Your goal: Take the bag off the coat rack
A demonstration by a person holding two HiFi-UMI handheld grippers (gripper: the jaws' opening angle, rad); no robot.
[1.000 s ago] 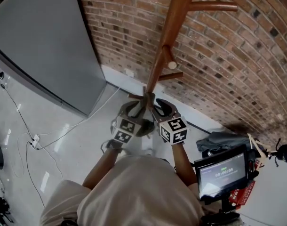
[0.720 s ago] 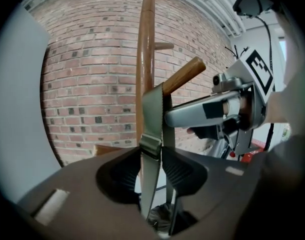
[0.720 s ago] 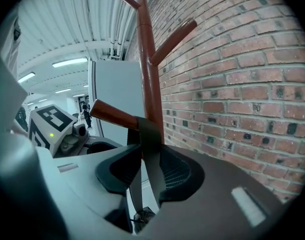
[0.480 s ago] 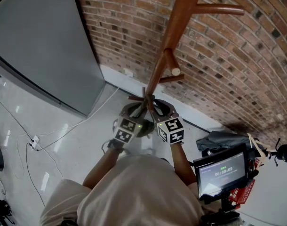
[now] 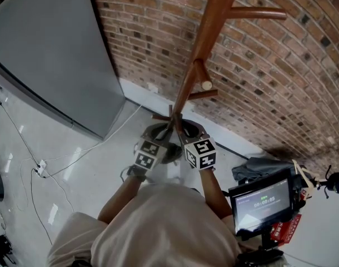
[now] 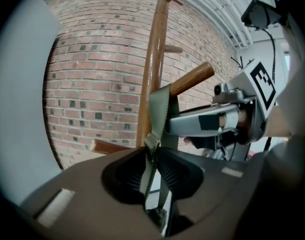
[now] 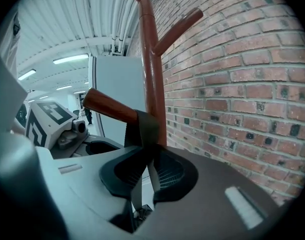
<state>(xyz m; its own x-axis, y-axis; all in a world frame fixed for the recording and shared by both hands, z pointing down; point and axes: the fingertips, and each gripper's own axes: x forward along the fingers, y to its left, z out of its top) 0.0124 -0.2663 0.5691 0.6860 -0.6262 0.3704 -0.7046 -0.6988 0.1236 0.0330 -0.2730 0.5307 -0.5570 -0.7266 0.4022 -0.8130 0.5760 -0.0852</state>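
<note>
The bag strap (image 6: 160, 109), olive webbing, hangs looped over a low peg (image 6: 190, 80) of the coat rack (image 5: 205, 32). It sits right against the rack's pole, and the peg's bare length slants upward from there to its cut round end. The left gripper (image 6: 153, 151) has just been closing, and its ribbed pads now pinch one run of the strap just under that peg, by a buckle (image 6: 152, 141). The right gripper (image 7: 148, 166) has likewise just been closing and is clamped on the other run of the strap below the same peg. The two grippers sit side by side at the rack, nearly touching, and the bag's body is hidden beneath them. The brick wall (image 5: 280, 71) stands close behind the rack, with a grey panel (image 5: 41, 54) to the rack's left and a screen on a stand (image 5: 262, 203) off to its right. The pale floor (image 5: 91, 166) on the person's side of the rack lies open, with thin cables (image 5: 30, 149) trailing well left of the rack
</note>
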